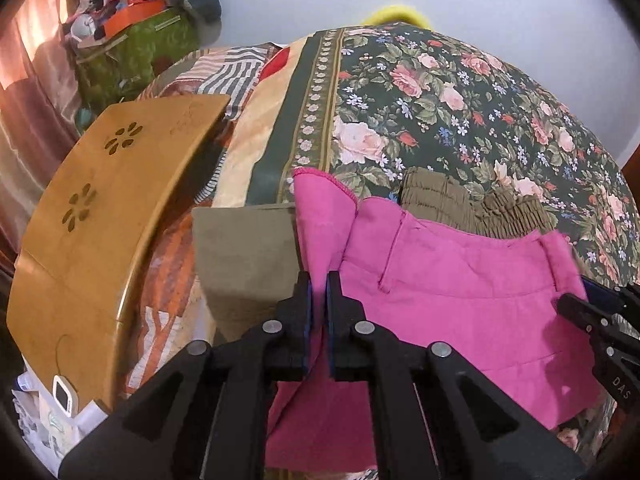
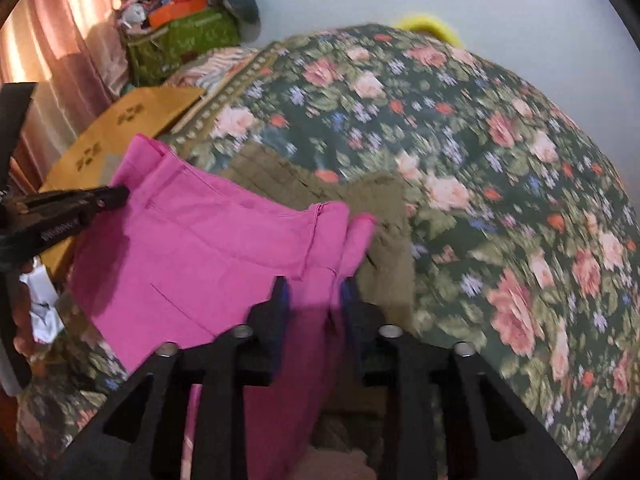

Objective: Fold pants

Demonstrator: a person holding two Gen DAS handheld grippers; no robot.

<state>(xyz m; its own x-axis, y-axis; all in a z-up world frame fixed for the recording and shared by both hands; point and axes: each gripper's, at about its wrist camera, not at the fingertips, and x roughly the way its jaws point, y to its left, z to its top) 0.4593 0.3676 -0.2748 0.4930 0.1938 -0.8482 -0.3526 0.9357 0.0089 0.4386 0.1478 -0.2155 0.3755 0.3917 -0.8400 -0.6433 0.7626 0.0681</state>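
Note:
The pink pants (image 1: 460, 280) hang stretched between my two grippers above the bed, waistband edge uppermost. My left gripper (image 1: 319, 280) is shut on the left end of the pink fabric. My right gripper (image 2: 314, 288) is closed on the other end, with a wider gap filled by bunched cloth. The pants also show in the right wrist view (image 2: 208, 240). The right gripper shows at the right edge of the left wrist view (image 1: 592, 312), and the left gripper at the left of the right wrist view (image 2: 112, 196). The right wrist view is motion-blurred.
Olive-green pants (image 1: 472, 204) lie on the floral bedspread (image 1: 460, 100) just behind the pink ones, and a folded olive piece (image 1: 244, 256) lies to the left. A wooden lap table (image 1: 100, 216) stands at the left. A green cluttered bag (image 1: 132, 52) sits at the far left.

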